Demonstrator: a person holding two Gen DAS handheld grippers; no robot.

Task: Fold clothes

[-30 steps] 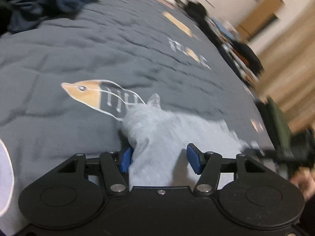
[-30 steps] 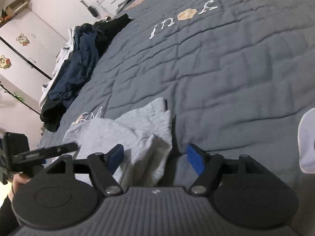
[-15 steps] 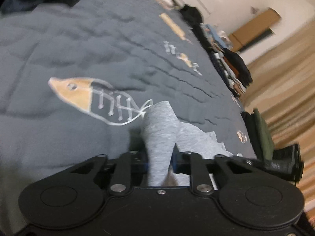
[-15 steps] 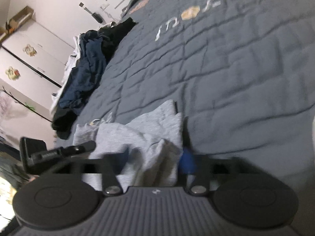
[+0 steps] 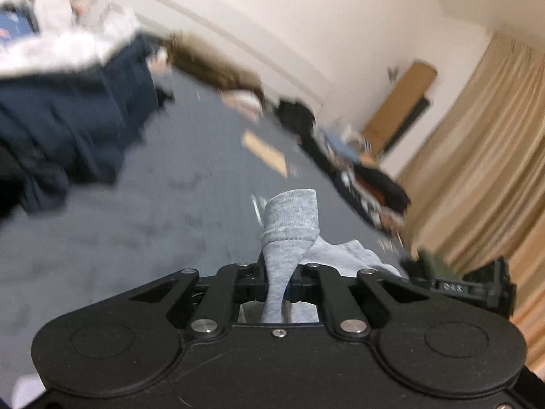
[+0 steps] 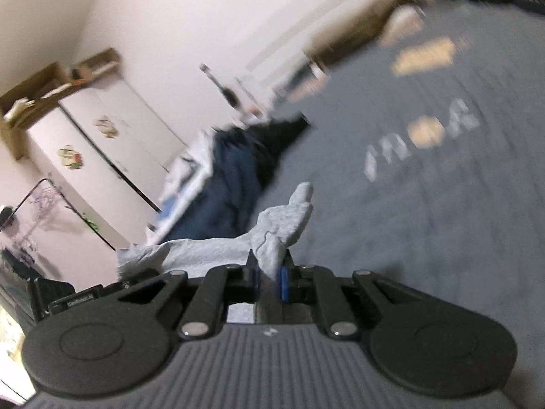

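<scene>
Both tools, left tool (image 5: 276, 284) and right tool (image 6: 269, 281), open a second ago, now pinch the grey garment (image 5: 289, 225) and have raised it off the bed (image 5: 170, 211), ready for spreading or folding.

- Dark grey quilted bedspread (image 6: 425, 225) with pale lettering and tan patches, blurred.
- Heap of navy and white clothing (image 5: 68, 102) at the far-left side of the bedspread; same heap (image 6: 224, 184) in the right wrist view.
- Row of dark items (image 5: 357, 177) along the far-right edge.
- Beige curtain (image 5: 477, 156) at right.
- White wardrobe (image 6: 102, 156) bearing small stickers; cardboard boxes (image 6: 51, 81) on top.
</scene>
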